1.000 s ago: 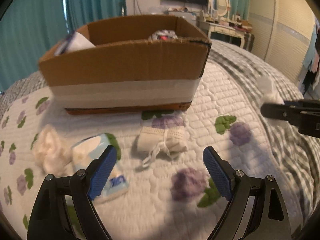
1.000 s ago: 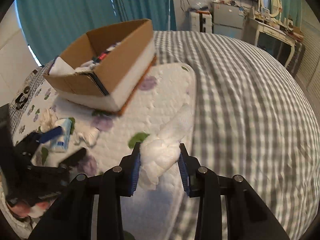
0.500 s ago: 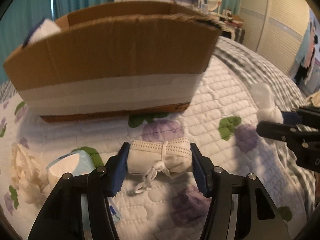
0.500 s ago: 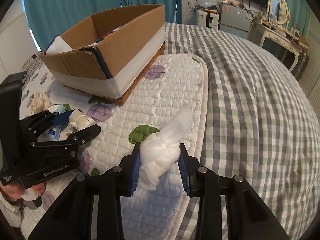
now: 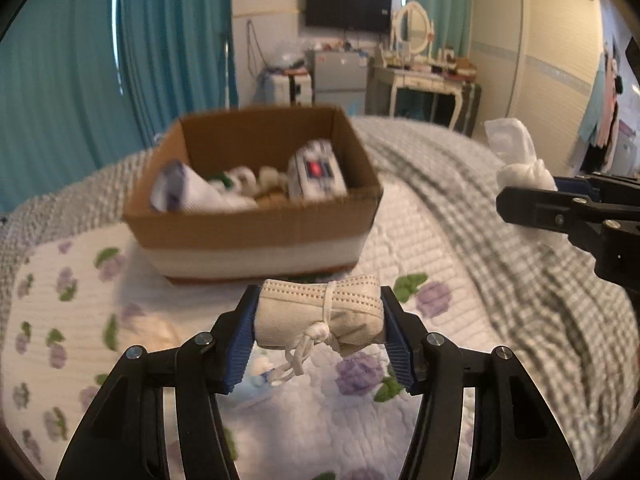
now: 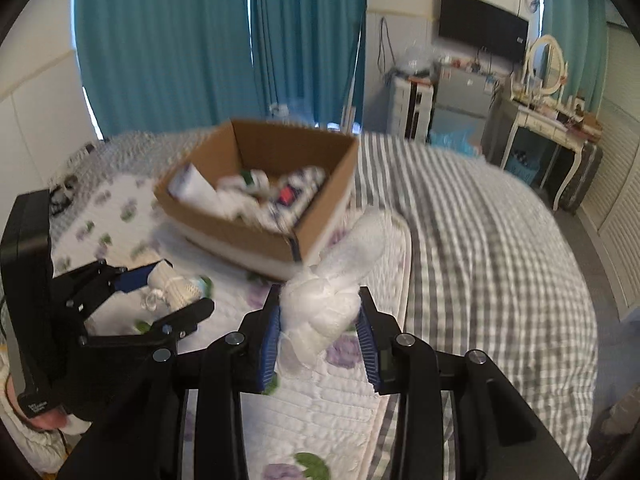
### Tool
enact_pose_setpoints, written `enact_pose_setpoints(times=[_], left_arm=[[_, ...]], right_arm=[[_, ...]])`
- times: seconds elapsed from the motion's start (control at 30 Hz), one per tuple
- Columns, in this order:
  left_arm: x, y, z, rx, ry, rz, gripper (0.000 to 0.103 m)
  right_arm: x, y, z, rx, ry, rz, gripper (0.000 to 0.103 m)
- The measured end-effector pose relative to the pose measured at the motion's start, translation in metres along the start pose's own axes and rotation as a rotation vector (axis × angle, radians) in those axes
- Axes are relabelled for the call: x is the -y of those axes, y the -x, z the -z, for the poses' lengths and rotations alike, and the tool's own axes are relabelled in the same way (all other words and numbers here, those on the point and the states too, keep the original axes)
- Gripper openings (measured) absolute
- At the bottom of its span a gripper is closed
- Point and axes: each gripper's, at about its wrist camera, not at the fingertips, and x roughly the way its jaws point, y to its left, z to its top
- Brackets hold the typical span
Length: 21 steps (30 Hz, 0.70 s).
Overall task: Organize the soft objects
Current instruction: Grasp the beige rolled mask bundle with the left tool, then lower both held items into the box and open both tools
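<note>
blurred: cardboard box (image 5: 256, 232) contents, not identifiable | cut off: right gripper (image 5: 560, 200) body, at the left-wrist view's right edge

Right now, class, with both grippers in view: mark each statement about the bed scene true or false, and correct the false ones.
1. The left gripper holds a rolled mask. True.
2. The right gripper is open and holds nothing. False: it is shut on a white knotted cloth.
3. The box already has items in it. True.
4. The box sits on the floor. False: it rests on the quilted pad on the bed.
5. The mask is tied with its own white strap. True.
6. The curtains are red. False: they are teal.
</note>
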Motion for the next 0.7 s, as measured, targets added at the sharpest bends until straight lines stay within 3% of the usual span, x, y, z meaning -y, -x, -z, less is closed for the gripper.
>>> enact_pose_setpoints(times=[0.37, 0.53, 0.7], left_arm=[[-0.038, 0.088, -0.047, 0.154, -0.018, -0.064, 0.056], [-0.065, 0.113, -0.068, 0.224, -0.013, -0.094, 0.056], [-0.079, 0.107, -0.091, 0.251, -0.033, -0.101, 0.057]], right_arm=[[-0.069, 0.091, -0.036, 0.141, 0.043, -0.001, 0.035], [-0.091, 0.103, -0.057, 0.17, 0.066, -0.007, 0.035], [-0.102, 0.096, -0.088, 0.203, 0.061, -0.021, 0.035]])
